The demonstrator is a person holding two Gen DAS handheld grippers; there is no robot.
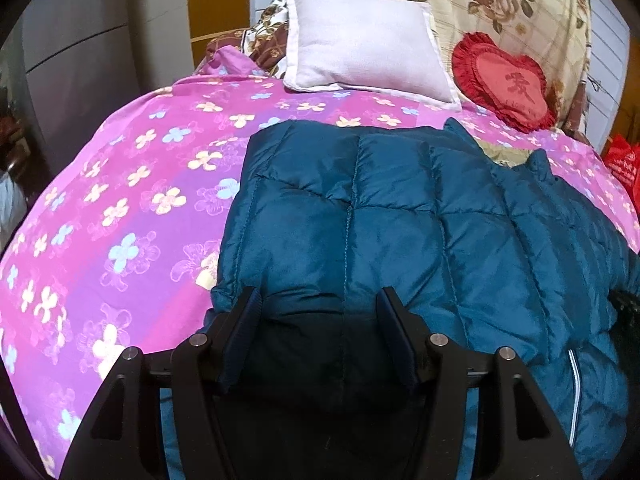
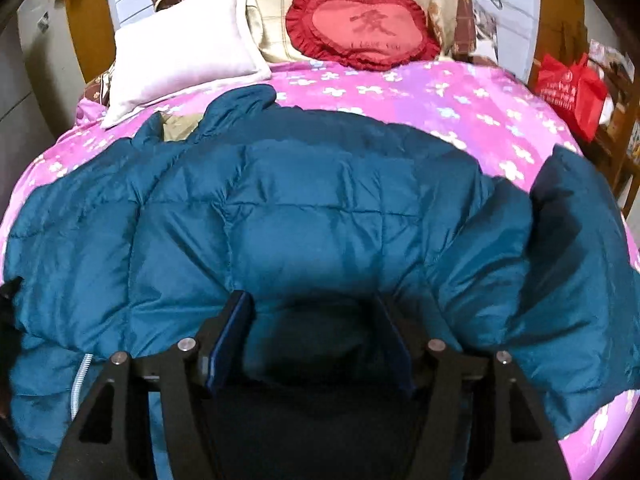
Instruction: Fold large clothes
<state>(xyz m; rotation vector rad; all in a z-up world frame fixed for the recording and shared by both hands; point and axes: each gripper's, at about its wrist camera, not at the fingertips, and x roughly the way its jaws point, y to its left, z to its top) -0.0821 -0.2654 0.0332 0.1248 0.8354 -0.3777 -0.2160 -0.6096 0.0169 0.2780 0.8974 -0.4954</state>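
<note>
A large teal quilted down jacket [image 1: 400,216] lies spread on a bed with a pink flowered sheet [image 1: 120,200]. My left gripper [image 1: 320,300] is open, its jaws wide apart over the jacket's near left part. In the right wrist view the jacket [image 2: 300,208] fills the middle, with a sleeve [image 2: 580,260] lying out to the right. My right gripper [image 2: 316,304] is open, its jaws wide apart with puffy jacket fabric between them. A white zipper strip [image 2: 80,376] shows at the jacket's near left edge.
A white pillow [image 1: 368,40] and a red heart-shaped cushion [image 1: 504,80] lie at the head of the bed against a floral blanket [image 1: 500,0]. A red bag [image 2: 568,92] stands beside the bed at the right. A grey cabinet [image 1: 80,40] is at the left.
</note>
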